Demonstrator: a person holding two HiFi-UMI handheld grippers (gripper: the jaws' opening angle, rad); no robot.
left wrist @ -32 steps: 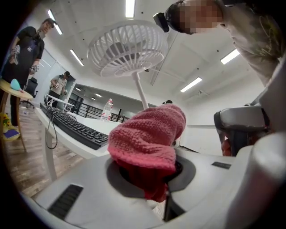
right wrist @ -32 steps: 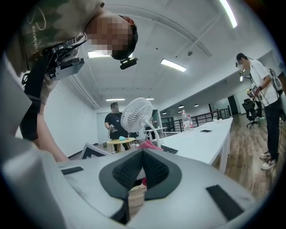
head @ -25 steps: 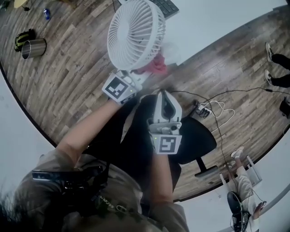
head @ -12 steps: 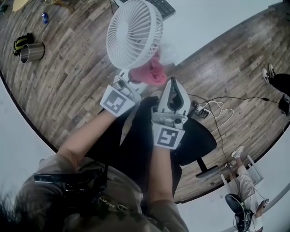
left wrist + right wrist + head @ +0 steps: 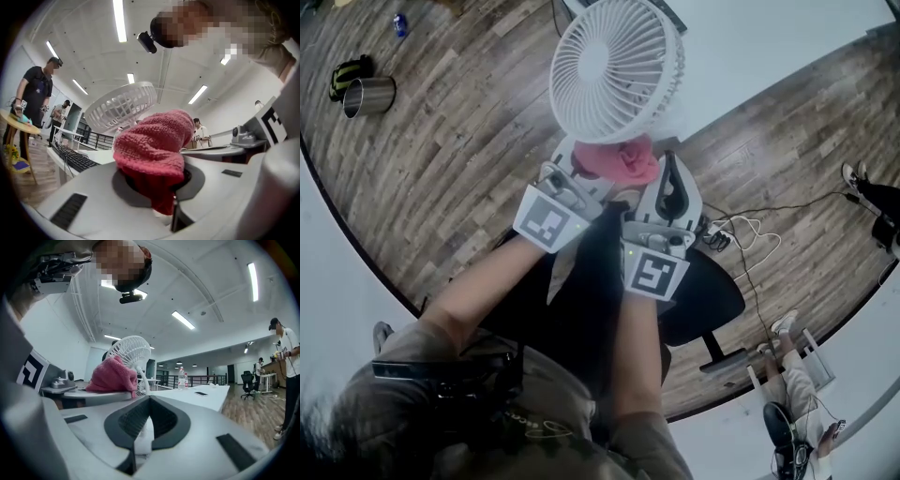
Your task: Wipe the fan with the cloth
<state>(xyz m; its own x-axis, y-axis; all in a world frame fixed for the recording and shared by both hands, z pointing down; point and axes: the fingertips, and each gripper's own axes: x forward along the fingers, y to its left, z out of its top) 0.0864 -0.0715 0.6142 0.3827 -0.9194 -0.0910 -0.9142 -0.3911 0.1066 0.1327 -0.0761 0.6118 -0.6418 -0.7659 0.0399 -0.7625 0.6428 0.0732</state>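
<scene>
Your left gripper pinched the pink cloth just below the white fan. Your right gripper was clamped shut, seemingly on its stand. Light strokes along the ribs were what you needed.

The right hand-held gripper points level, its two dark-padded jaws closed tip to tip. Ahead and to its left, the left hand-held gripper carries a bunched pink cloth, just in front of the white fan. Straight ahead runs a white bench, with a water bottle farther along. Far to the right, a person stands on the wood floor.
</scene>
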